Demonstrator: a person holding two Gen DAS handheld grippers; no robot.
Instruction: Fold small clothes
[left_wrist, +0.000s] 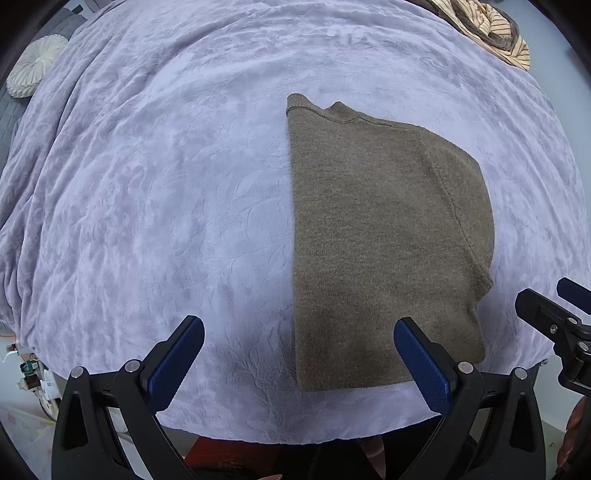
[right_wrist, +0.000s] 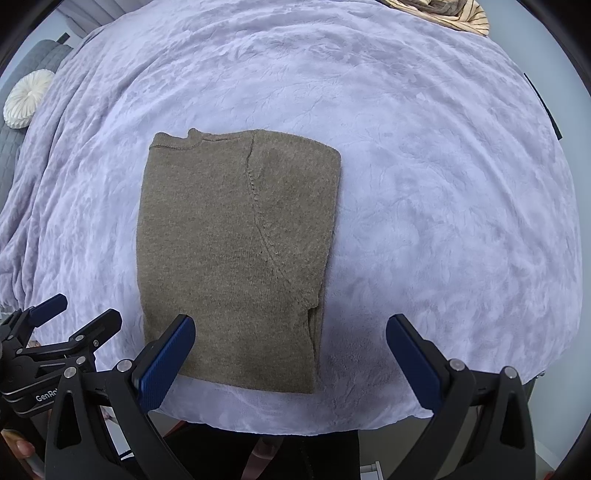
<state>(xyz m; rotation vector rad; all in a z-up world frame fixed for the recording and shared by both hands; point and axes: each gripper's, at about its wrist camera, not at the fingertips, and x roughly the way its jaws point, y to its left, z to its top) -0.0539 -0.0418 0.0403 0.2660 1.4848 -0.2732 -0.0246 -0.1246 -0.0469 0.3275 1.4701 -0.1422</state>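
Sweater folded, long axis straight ahead: near hem under left claw right pad, right claw left pad. Both claws spread, empty.

Both wrist cameras look forward and down from the near edge of the lavender blanket, riding close above it. The left view sits further left, putting the folded brown sweater right of centre; the right view puts it left. Both share the striped clothes at the far edge.
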